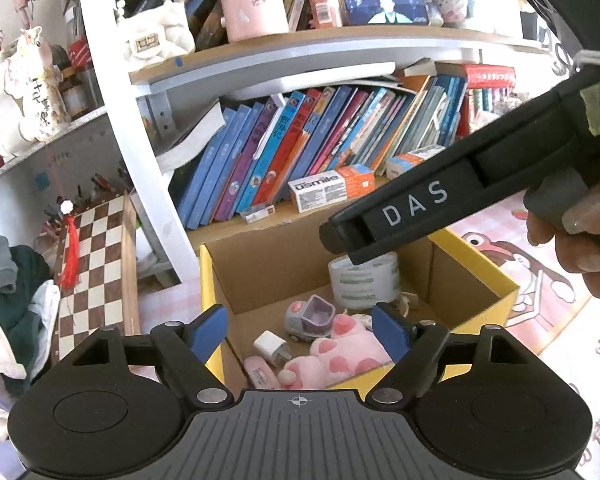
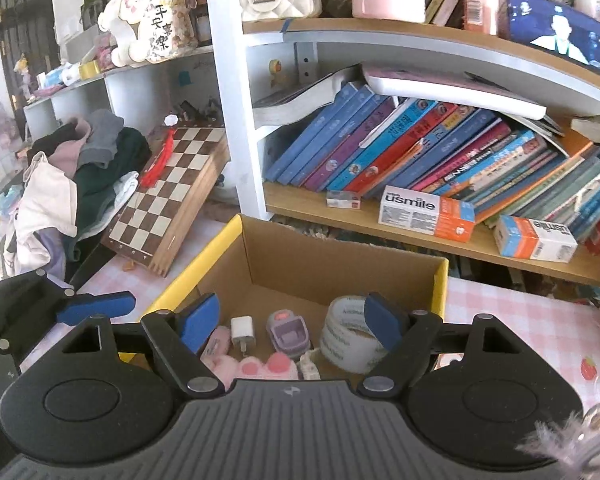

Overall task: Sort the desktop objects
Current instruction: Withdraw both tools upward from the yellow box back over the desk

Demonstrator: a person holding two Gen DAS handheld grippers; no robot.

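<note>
Presently both grippers hang over the cardboard box, neither carrying anything.

Left gripper (image 1: 300,330): blue pads apart, nothing between them. Right gripper (image 2: 292,318): pads likewise apart and empty. The cardboard box (image 2: 340,266) stands on the worktop near its back edge, just before the bookshelf (image 2: 440,240), directly ahead of and below both grippers. Inside lie a tape roll (image 2: 348,334), white charger (image 2: 243,330), purple toy (image 2: 287,332) and pink plush paw (image 1: 340,354). Judged: the tape roll lies toward the box's right wall, beneath the right gripper's right pad, so the right gripper is nearer to it; the paw sits squarely below the left gripper.
</note>
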